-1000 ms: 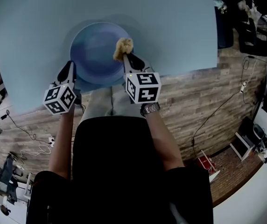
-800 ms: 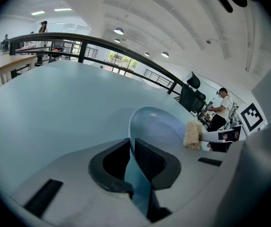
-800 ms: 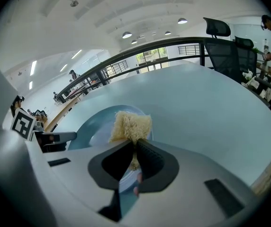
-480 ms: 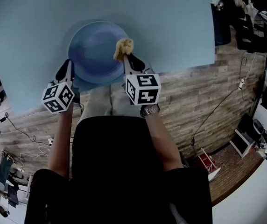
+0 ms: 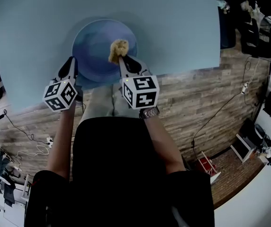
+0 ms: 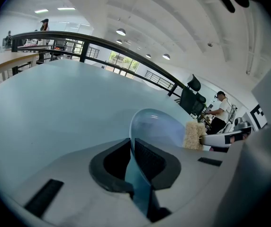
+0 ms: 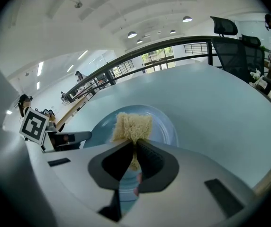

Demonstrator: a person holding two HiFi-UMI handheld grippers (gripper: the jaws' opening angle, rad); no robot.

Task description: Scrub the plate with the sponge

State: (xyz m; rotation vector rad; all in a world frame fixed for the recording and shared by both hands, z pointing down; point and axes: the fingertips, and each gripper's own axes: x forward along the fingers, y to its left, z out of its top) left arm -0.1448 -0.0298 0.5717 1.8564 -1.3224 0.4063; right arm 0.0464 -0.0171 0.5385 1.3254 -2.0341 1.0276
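Rim of the blue plate (image 5: 95, 46) vanishes between the left gripper's (image 5: 71, 64) jaws, which pinch its left edge. The plate sits on a pale blue table (image 5: 173, 22) over plank flooring (image 5: 197, 93). Reaching forward, the right gripper (image 5: 121, 60) clamps the tan sponge (image 5: 118, 48) over the plate's middle.

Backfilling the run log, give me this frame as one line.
left gripper: shut on plate rim | right gripper: shut on sponge | sponge: over plate | plate: on table
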